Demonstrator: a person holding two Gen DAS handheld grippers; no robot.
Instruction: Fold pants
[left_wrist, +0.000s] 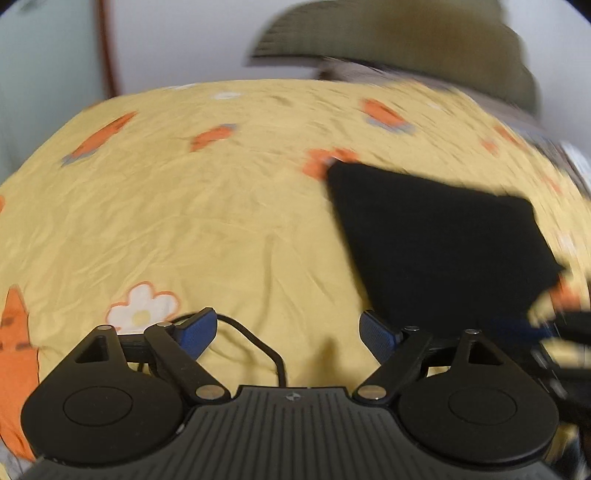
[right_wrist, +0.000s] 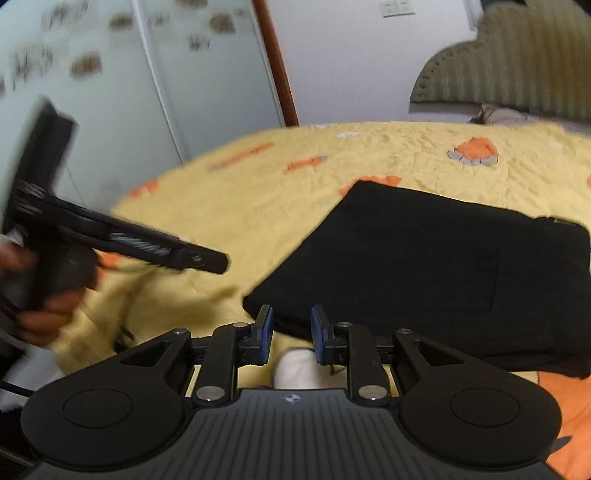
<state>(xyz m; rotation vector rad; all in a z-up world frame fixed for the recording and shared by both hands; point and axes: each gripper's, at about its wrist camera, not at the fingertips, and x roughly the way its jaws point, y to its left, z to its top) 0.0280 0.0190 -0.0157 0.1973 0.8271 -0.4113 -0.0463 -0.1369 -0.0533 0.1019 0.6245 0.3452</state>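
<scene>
You have 1 pair of black pants (right_wrist: 436, 280) in view, folded into 1 flat bundle on 1 yellow bedspread (right_wrist: 266, 206). You hold 2 grippers: the left gripper (left_wrist: 288, 332) and the right gripper (right_wrist: 291, 332), each with 2 fingers and 2 blue pads. From the right wrist you can also see 1 hand (right_wrist: 33, 295) of yours, wrapped around the left tool. On the bedspread, count 1 white flower (left_wrist: 142, 306) clearly near the left gripper; the orange carrot prints are several, but blur keeps you from an exact count. Behind the bed stands 1 padded headboard (right_wrist: 517, 62), and on the wall 1 switch plate (right_wrist: 398, 8).
</scene>
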